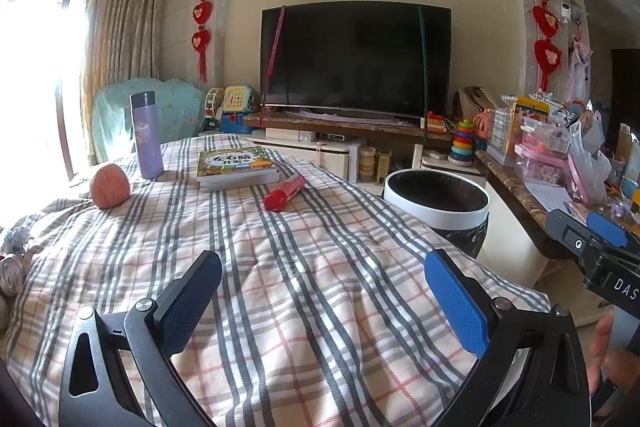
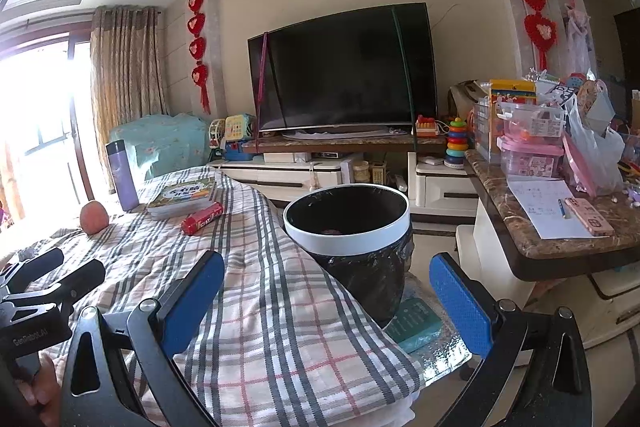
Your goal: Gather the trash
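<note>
Your left gripper [image 1: 323, 297] hangs wide and empty over the plaid-covered bed [image 1: 280, 267]; your right gripper [image 2: 327, 297] is just as wide, holding nothing, at the bed's edge. The red wrapper tube [image 1: 285, 192] lies ahead on the cover, near the books [image 1: 237, 166]. The white-rimmed bin [image 2: 347, 223] stands just beside the bed.
</note>
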Motion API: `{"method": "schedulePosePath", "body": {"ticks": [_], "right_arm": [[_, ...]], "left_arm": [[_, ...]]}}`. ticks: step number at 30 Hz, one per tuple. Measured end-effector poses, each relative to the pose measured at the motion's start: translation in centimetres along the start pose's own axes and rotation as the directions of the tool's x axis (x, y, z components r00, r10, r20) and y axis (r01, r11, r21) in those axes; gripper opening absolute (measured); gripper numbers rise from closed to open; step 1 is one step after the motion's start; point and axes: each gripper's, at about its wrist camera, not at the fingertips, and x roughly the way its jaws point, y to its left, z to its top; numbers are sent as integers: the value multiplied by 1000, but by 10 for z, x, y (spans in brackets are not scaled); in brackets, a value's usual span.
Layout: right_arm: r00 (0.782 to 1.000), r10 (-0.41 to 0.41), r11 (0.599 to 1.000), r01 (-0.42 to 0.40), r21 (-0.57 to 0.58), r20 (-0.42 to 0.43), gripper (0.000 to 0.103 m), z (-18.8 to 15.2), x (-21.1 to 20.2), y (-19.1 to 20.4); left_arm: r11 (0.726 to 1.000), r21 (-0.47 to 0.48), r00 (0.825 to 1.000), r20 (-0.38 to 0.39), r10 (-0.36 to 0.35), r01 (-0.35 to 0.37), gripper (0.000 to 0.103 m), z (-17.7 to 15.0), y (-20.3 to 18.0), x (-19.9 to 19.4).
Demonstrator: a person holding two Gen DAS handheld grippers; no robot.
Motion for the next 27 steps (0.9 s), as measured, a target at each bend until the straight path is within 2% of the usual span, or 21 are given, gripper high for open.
{"method": "schedulePosePath", "body": {"ticks": [27], "right_arm": [[1000,16,1000,-16,-3,4,103,1,-2,5]], "left_arm": [[1000,3,1000,-16,-10,10,102,-1,2,6]]}}
